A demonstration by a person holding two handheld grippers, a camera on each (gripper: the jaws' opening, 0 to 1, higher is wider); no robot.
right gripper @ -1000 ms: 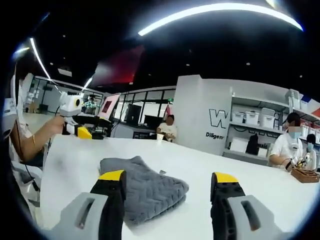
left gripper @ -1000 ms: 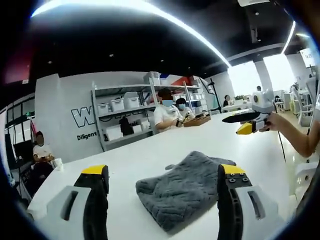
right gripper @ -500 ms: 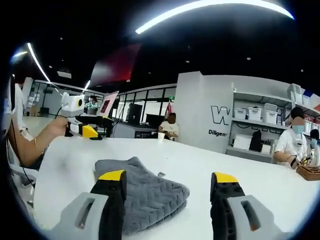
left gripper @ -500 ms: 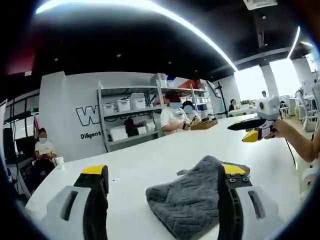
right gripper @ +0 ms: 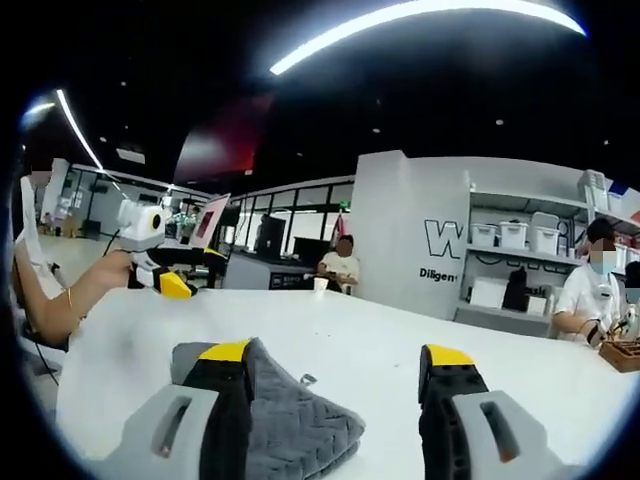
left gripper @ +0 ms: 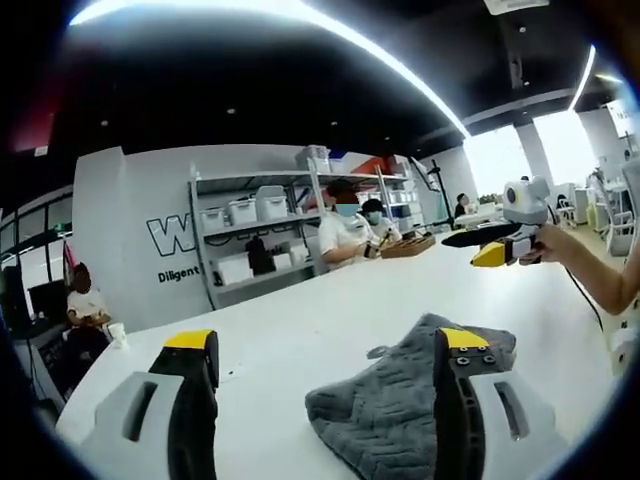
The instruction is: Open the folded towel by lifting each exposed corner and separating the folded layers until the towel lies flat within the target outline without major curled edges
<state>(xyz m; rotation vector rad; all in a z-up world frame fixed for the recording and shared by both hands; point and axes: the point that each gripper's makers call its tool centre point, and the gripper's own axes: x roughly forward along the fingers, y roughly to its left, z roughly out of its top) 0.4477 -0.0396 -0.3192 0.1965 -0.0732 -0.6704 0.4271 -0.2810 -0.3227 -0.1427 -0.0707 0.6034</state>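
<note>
- One folded grey towel [left gripper: 405, 405] lies on the white table [left gripper: 330, 310], still folded over on itself, with a small loop tab at its far edge. In the left gripper view it sits low and to the right, partly behind the right-hand jaw; in the right gripper view the towel [right gripper: 285, 420] sits low and to the left, partly behind the left-hand jaw.
- Two grippers. The left gripper [left gripper: 325, 345] hangs above the table with its jaws wide apart and nothing between them. In the right gripper view it [right gripper: 175, 285] shows at the left, held up off the table in a hand [right gripper: 105, 275].
- The right gripper [right gripper: 335, 355] likewise hovers with its jaws spread wide and empty. In the left gripper view it [left gripper: 485, 245] appears at the right, raised clear of the table and gripped by a hand [left gripper: 550, 240] on an outstretched forearm.
- Beyond the table stands one shelving rack [left gripper: 250, 240] carrying several white bins, against a grey wall with lettering.
- Two seated people [left gripper: 345, 230] work at the far end of the table; another person [left gripper: 85, 305] sits at the left.
</note>
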